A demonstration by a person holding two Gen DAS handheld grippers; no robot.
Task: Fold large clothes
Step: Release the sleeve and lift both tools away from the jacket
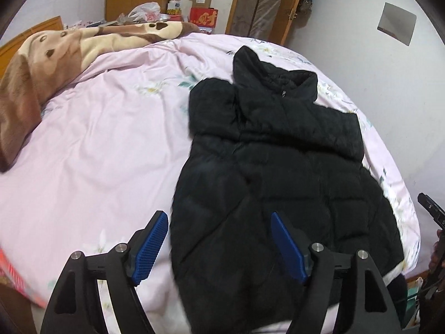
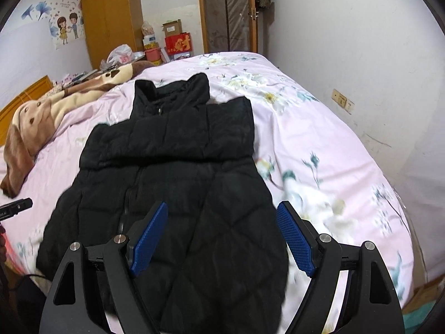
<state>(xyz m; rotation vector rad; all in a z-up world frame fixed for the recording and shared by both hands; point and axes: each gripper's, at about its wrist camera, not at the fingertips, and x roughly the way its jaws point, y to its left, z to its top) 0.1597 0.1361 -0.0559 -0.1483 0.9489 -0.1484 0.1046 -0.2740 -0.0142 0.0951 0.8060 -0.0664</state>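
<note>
left gripper [image 1: 219, 243] agape (empty) | black jacket [image 1: 278, 172] flat | pink quilt [image 1: 105, 128]

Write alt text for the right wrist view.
A black puffer jacket lies flat on a pink floral bed cover, sleeves folded across its chest. The open right gripper hovers over its hem; a brown blanket lies far left.

Two hand-held two-finger grippers, wrist views.
Left gripper [image 1: 219, 246] and right gripper [image 2: 222, 236]: matte black, wishbone-shaped finger arms with triangular cut-outs, round silver screws at the pivots, and flat blue pads [image 2: 147, 239] with a fine knurled grid texture on their inner faces.
</note>
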